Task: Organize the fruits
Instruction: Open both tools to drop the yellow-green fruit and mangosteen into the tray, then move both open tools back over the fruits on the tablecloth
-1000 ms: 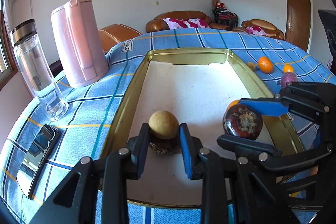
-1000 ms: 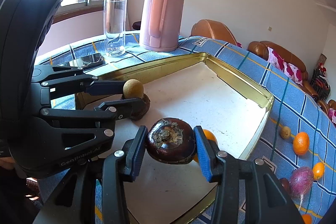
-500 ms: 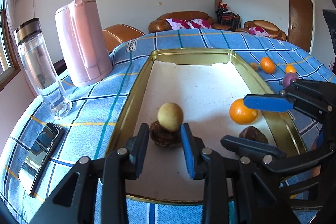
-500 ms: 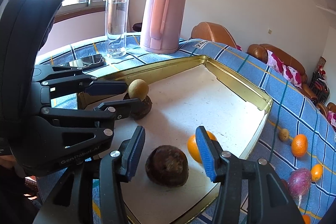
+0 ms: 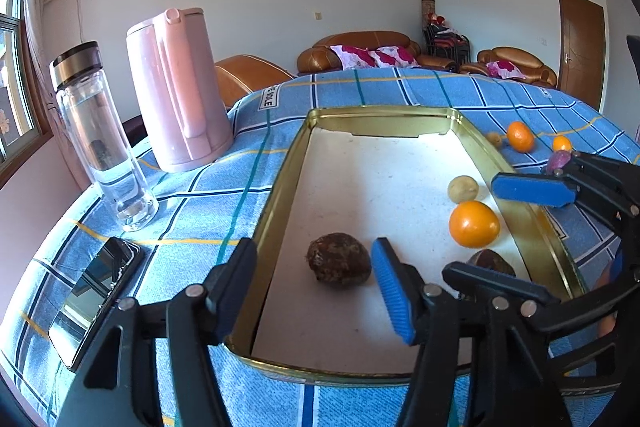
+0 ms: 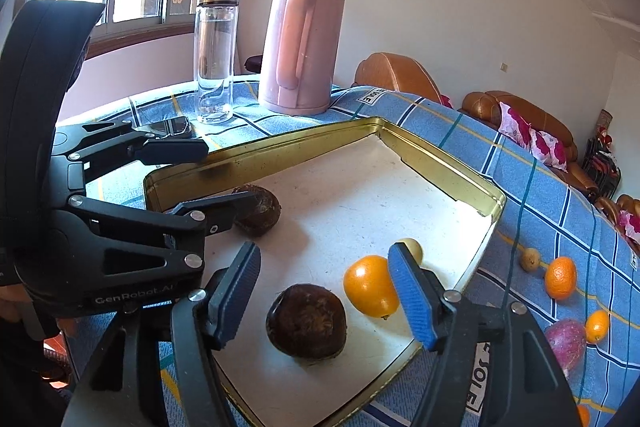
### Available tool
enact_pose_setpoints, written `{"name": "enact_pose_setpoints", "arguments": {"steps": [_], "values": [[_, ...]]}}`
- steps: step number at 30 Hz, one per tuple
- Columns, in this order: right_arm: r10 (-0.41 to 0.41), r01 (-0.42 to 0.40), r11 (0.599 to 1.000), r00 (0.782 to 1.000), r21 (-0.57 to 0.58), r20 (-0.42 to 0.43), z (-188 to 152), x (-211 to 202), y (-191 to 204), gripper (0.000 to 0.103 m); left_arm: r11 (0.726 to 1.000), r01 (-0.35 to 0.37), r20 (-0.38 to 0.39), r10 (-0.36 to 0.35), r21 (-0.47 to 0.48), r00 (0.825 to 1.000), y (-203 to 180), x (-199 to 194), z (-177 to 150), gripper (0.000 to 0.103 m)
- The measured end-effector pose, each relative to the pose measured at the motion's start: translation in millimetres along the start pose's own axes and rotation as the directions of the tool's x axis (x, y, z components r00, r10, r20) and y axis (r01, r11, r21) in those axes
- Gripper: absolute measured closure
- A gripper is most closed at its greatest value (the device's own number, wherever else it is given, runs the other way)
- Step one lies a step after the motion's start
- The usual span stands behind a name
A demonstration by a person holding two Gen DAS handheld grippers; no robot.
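**Operator:** Report both tools and what has changed over the last second.

**Inspector:** The left gripper (image 5: 314, 281) is spread wide and empty. One second ago its pads bracketed a small tan round fruit perched on a dark brown rough-skinned fruit (image 5: 339, 263). The dark fruit now lies alone on the white floor of the gold-rimmed rectangular metal tray (image 5: 280, 183), just ahead of the jaws. The small tan round fruit (image 5: 463, 189) has rolled toward the tray's right wall, near the glossy orange citrus (image 5: 474, 224).

**Operator:** And the right side?

**Inspector:** The right gripper (image 6: 324, 291) is also spread and empty. One second ago it pinched a second dark brown fruit (image 6: 306, 321); that fruit now rests on the tray floor between the open jaws, close beside the orange citrus.

**Operator:** Consequence for the task?

**Inspector:** Four fruits are in the tray. In my judgement, both placements are complete. Several fruits remain outside on the blue checked tablecloth (image 6: 560, 195): a mandarin (image 6: 561, 277), a kumquat (image 6: 597, 326), a purple fruit (image 6: 566, 341) and a small brown one (image 6: 530, 258).

**Operator:** Limits of view?

**Inspector:** In the left view, the right gripper's arm hides most of the second dark fruit. In the right view, a blue pad covers most of the tan fruit. Another orange piece at the bottom right edge is cut off.
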State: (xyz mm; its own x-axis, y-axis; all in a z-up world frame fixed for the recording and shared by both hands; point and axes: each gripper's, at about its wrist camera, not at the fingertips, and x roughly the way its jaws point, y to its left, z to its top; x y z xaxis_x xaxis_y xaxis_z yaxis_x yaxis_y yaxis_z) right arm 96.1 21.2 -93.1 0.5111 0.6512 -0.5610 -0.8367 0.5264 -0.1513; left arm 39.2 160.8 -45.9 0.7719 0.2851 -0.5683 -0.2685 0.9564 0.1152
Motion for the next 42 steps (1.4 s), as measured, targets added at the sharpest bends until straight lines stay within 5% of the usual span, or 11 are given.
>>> {"name": "enact_pose_setpoints", "arguments": {"steps": [14, 21, 26, 30, 37, 42], "values": [[-0.041, 0.039, 0.999, 0.997, 0.033, 0.070, -3.5, -17.6, -5.6, 0.029, 1.000, -0.029, 0.038, 0.029, -0.006, 0.999, -4.2, -11.7, 5.9, 0.028], [-0.077, 0.071, 0.996, 0.992, 0.062, 0.100, -10.7, -31.6, -16.6, 0.029, 1.000, -0.001, 0.062, 0.001, -0.002, 0.998, -17.5, -16.6, 11.6, 0.026], [-0.132, 0.125, 0.989, 0.986, 0.075, 0.103, -20.9, -46.0, -28.8, 0.029, 1.000, 0.031, 0.103, -0.031, -0.004, 0.994, -32.3, -24.2, 17.7, 0.011], [-0.177, 0.167, 0.980, 0.980, 0.109, 0.093, -32.6, -59.5, -46.1, 0.029, 0.998, 0.062, 0.141, -0.064, 0.021, 0.988, -52.8, -32.1, 24.7, 0.010], [-0.267, 0.247, 0.941, 0.962, 0.233, 0.059, -60.7, -88.5, -90.6, 0.029, 0.990, 0.118, 0.165, -0.129, 0.080, 0.978, -95.5, -35.6, 36.5, 0.008], [-0.356, 0.335, 0.871, 0.935, 0.358, -0.008, -79.9, -102.6, -131.4, 0.029, 0.978, 0.162, 0.141, -0.180, 0.129, 0.974, -131.4, -30.3, 42.0, 0.008]]}}
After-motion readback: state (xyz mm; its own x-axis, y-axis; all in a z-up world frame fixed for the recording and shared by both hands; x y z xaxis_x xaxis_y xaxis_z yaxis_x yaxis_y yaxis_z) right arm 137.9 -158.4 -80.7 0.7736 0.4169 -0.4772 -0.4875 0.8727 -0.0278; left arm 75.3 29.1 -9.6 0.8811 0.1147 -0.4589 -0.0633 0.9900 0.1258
